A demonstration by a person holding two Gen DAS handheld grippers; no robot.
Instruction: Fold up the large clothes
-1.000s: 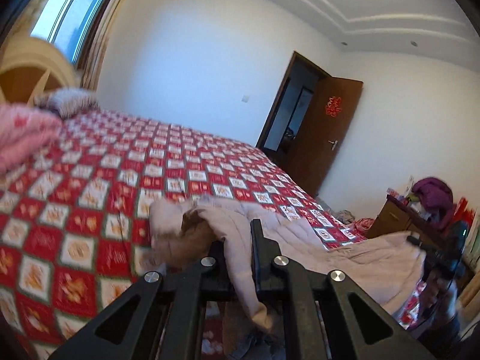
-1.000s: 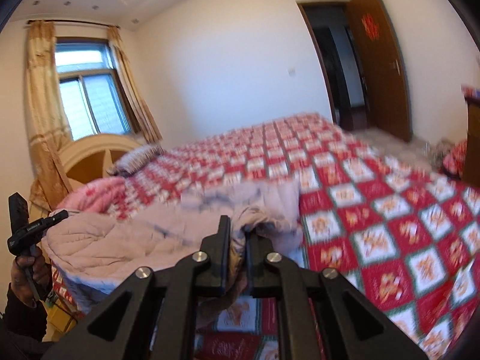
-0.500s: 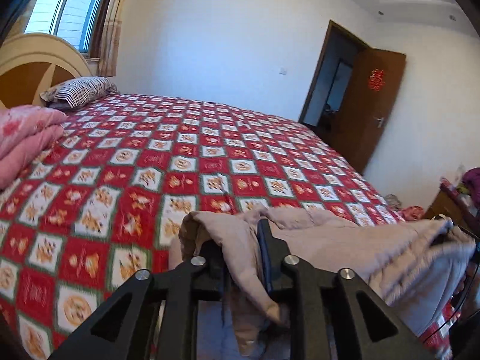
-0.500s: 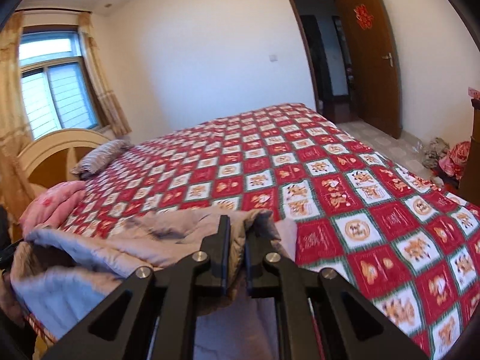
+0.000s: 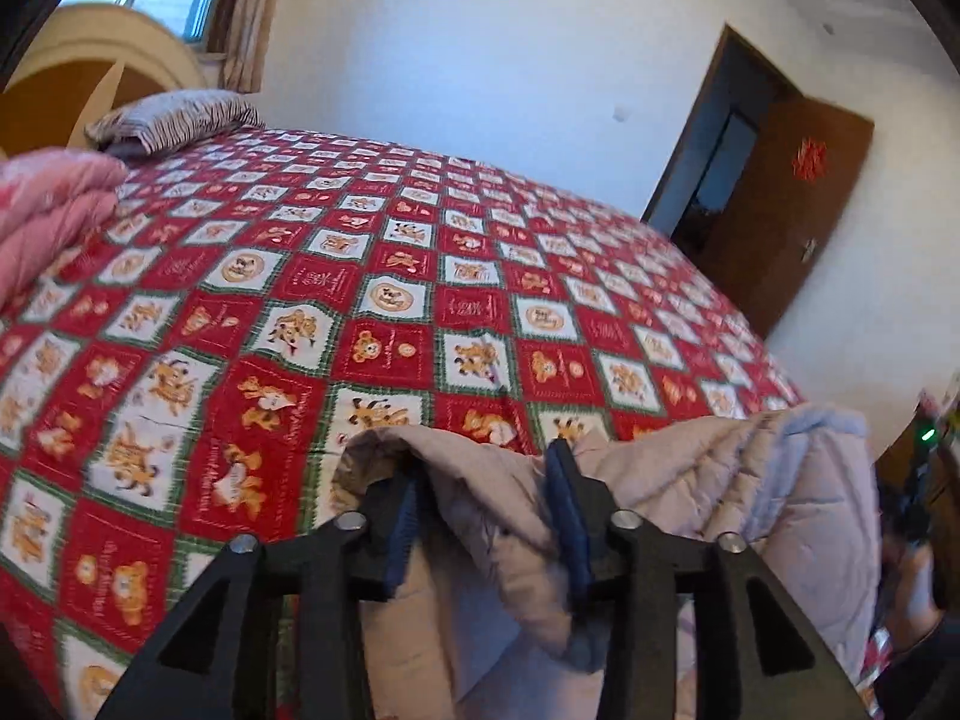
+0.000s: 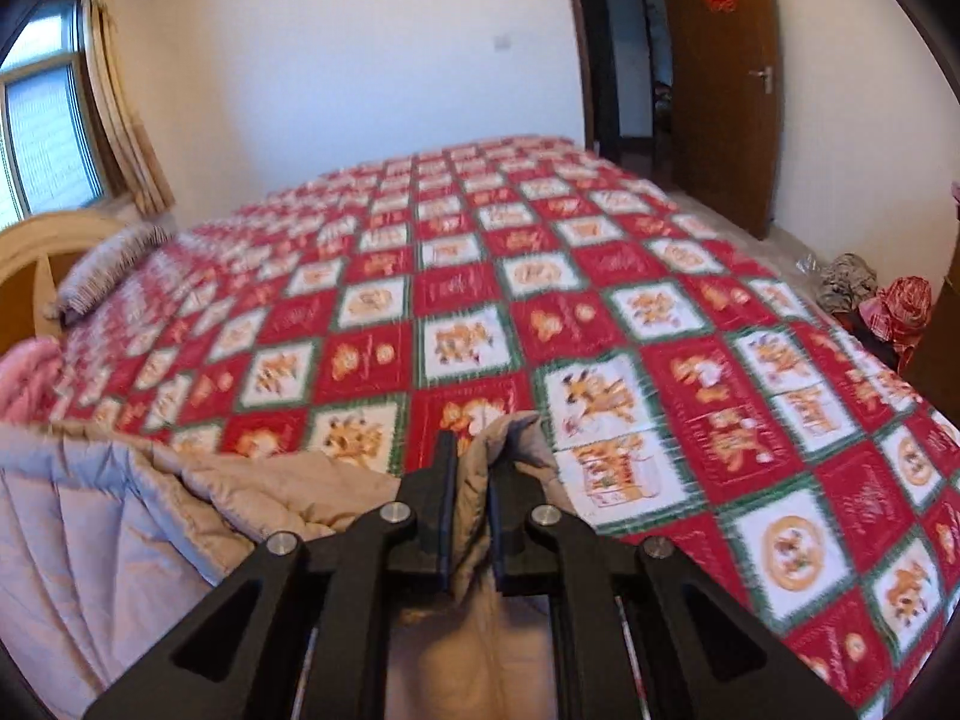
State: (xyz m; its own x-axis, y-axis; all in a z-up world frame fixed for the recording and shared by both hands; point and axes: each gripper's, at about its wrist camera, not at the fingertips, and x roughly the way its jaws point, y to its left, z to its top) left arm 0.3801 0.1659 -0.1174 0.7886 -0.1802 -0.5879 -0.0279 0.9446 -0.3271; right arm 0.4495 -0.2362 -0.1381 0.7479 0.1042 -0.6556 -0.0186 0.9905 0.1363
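A large beige quilted coat lies at the near edge of the bed, over the red patterned bedspread. My left gripper has its jaws spread wide, with a fold of the coat draped loosely between them. My right gripper is shut on another edge of the same coat, which stretches away to the left in the right wrist view. The lower part of the coat is hidden behind both grippers.
A pink folded quilt and a striped pillow lie by the wooden headboard. An open brown door stands past the bed. Clothes are piled on the floor at the right.
Both grippers have carried the coat forward and down onto the bed. The left jaws have opened from a tight grip. The right jaws stay shut on the coat.
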